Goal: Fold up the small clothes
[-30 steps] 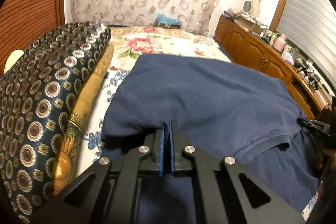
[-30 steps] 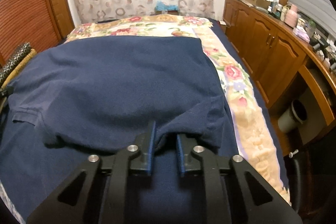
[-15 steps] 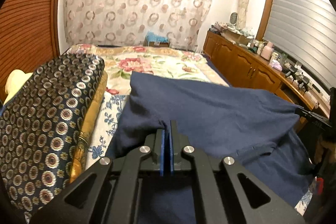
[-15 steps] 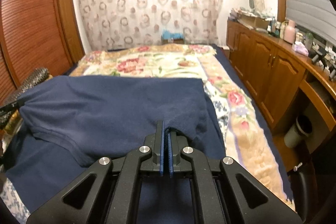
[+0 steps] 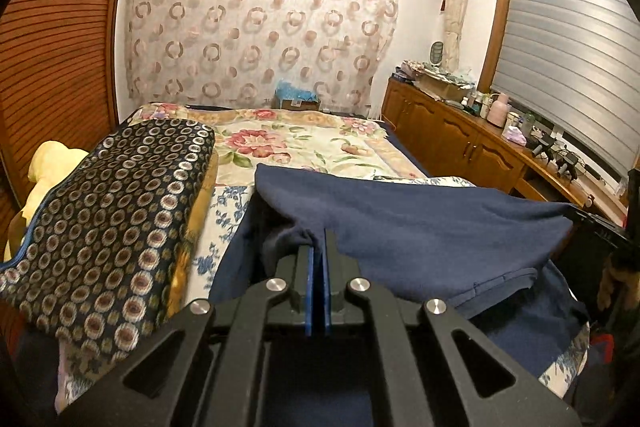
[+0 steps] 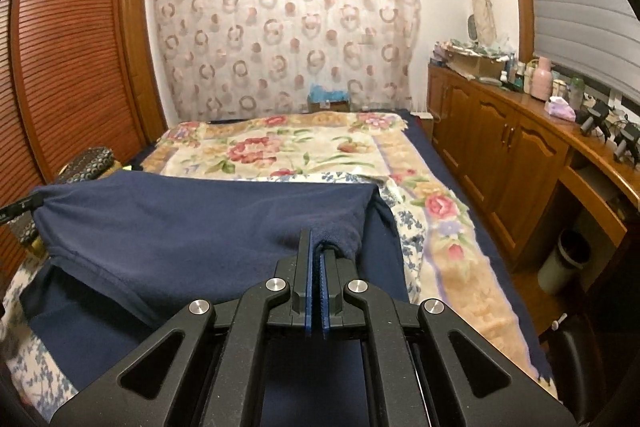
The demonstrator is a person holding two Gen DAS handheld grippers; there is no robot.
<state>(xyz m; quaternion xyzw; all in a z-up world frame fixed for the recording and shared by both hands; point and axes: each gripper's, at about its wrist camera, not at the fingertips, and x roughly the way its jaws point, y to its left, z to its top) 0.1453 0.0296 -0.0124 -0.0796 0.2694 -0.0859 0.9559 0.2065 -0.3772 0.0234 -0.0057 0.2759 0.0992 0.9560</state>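
Judging by how it sags between its two held corners, the navy shirt [image 5: 420, 227] is soft, light knit with no stiffness of its own. The left tongs [image 5: 318, 247] are pressed together on a bunched corner at one side; the right tongs [image 6: 316, 247] are likewise clamped on the opposite corner, cloth puckering out past the pads. Its near edge hangs lifted above the bed [image 6: 280, 151], while the rest drapes down onto more navy cloth on the bed. Such fabric should not slip readily from the pads, but it will droop and crease wherever unsupported. Holding at the corners, pulled apart enough to keep the edge straight, looks the best hold for laying a neat fold.
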